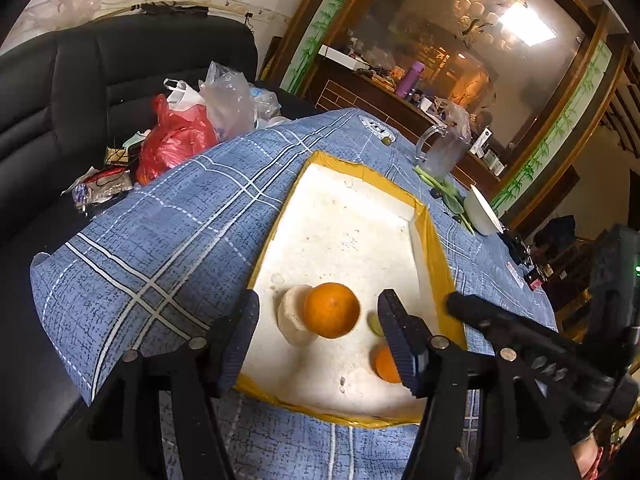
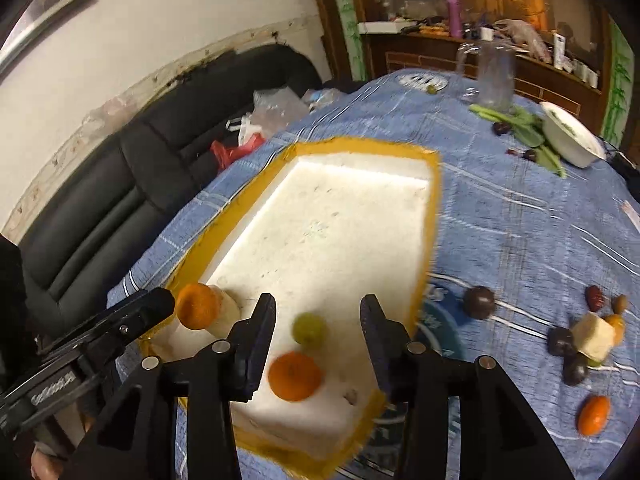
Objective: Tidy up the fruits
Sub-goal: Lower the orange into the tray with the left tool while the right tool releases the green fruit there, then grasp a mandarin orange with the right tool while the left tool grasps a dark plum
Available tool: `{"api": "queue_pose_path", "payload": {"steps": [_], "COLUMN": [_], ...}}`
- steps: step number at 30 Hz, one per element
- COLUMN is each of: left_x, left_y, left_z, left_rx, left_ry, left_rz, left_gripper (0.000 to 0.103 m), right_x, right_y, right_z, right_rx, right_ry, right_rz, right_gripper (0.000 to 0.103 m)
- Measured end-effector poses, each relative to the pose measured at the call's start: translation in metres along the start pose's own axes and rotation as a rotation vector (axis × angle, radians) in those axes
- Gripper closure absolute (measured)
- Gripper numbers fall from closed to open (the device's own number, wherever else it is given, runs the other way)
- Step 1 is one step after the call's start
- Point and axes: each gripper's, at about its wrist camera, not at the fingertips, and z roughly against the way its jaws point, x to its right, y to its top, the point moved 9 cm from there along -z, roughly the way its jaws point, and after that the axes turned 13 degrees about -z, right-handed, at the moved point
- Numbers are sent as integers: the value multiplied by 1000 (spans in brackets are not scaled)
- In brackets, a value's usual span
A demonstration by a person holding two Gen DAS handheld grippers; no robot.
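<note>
A white foam tray [image 1: 348, 220] with a yellow taped rim lies on the blue checked tablecloth. My left gripper [image 1: 319, 300] stands open over its near end, and an orange [image 1: 331, 310] and a pale round fruit [image 1: 294, 320] lie between its fingers untouched. My right gripper [image 2: 318, 302] is open too, above a small green fruit [image 2: 309, 329] and a second orange [image 2: 295, 376], both blurred and lying in the tray [image 2: 320, 216]. Loose on the cloth to the right are a dark plum [image 2: 479, 302], a pale cube [image 2: 593, 336] and another orange [image 2: 594, 420].
At the far side of the table stand a glass pitcher [image 2: 490, 76] and a white bowl [image 2: 572, 134] with green stalks [image 2: 516, 120] beside them. A black sofa [image 1: 80, 92] with plastic bags [image 1: 176, 136] borders the table's left edge.
</note>
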Motion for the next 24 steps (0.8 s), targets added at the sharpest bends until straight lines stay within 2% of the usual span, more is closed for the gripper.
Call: {"api": "queue_pose_path", "payload": {"steps": [4, 7, 12, 17, 24], "left_x": [16, 35, 83, 143, 194], "left_y": [4, 7, 1, -15, -33], "left_z": [13, 19, 13, -3, -25], "left_rx": [26, 43, 18, -40, -100], "left_ry": [-12, -30, -83, -147, -168], "left_rz": [-35, -70, -166, -293, -403], "left_gripper": [39, 36, 36, 36, 36], "right_x": [34, 80, 161, 220, 240], "right_y": [8, 12, 7, -19, -46], "right_z": [42, 84, 128, 125, 96], "right_rx": [63, 129, 195, 156, 80], "right_ry": [2, -19, -118, -177, -214], "right_rz": [-67, -148, -249, -329, -281], "right_gripper": [53, 40, 39, 39, 42]}}
